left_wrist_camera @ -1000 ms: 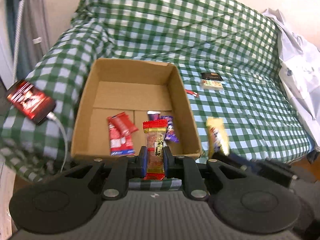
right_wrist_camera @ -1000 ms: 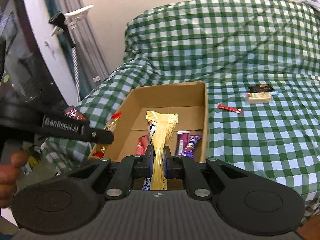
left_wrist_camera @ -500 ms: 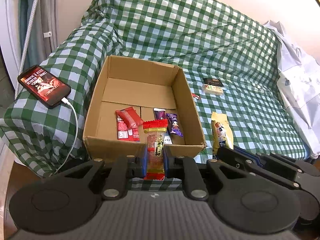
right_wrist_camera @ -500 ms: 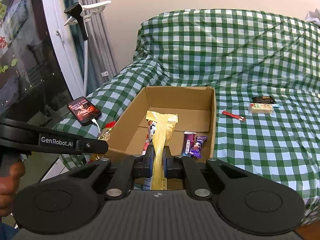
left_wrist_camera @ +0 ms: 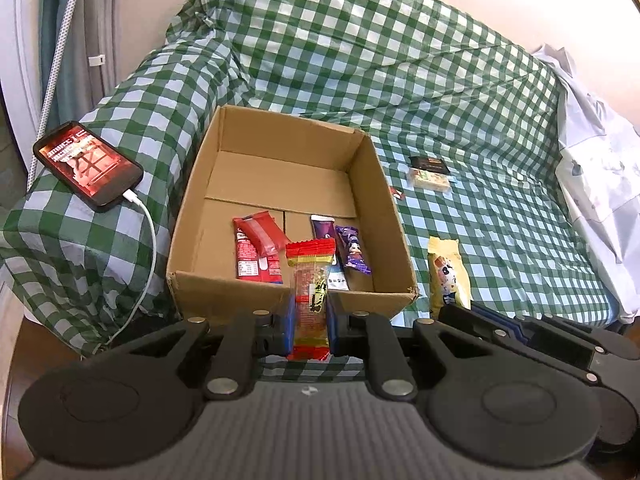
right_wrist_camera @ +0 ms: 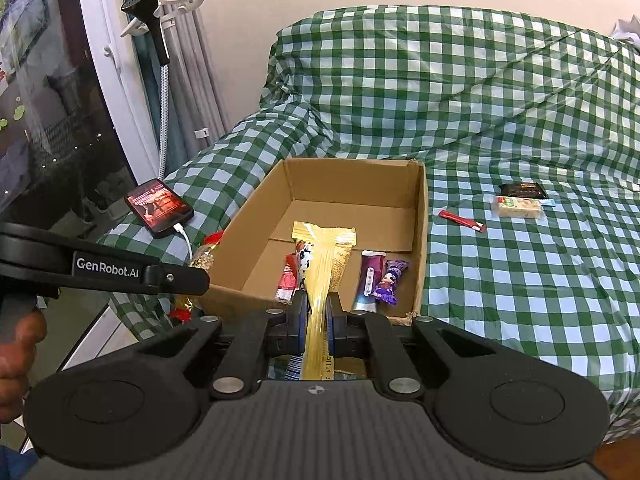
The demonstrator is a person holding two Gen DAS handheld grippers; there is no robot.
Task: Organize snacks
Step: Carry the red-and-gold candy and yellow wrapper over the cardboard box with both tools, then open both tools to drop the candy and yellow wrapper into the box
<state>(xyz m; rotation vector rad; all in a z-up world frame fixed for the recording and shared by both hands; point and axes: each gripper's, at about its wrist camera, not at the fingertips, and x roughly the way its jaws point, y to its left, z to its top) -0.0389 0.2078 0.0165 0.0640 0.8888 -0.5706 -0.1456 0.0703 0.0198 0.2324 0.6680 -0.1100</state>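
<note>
Your left gripper (left_wrist_camera: 311,320) has its jaws pinched on a red-and-gold snack bar (left_wrist_camera: 311,288), gripped near its lower end so that its long axis runs straight out along the fingers and its crimped red top points toward the cardboard box (left_wrist_camera: 384,200). The bar hangs over the box's near wall, just at the front edge. Your right gripper (right_wrist_camera: 318,318) has its jaws pressed tight on a yellow snack packet (right_wrist_camera: 322,276), also held lengthwise along the fingers, its flared gold end pointing into the box and its barcode end trailing back below the jaws. In the left wrist view that same packet shows beside the box's right wall, standing up from the gripper tip. The box sits open on a bed covered in a green checked sheet (right_wrist_camera: 520,120). On its floor lie two red packets (left_wrist_camera: 256,252) to the left and two purple packets (left_wrist_camera: 344,248) to the right, all roughly lengthwise toward the far wall. Out on the sheet, well apart from the box, lie a small red stick (right_wrist_camera: 462,221), a pale bar (right_wrist_camera: 518,207) and a dark packet (right_wrist_camera: 522,190) touching it. A phone (left_wrist_camera: 88,166) on a white cable rests on the bed's left corner.
</note>
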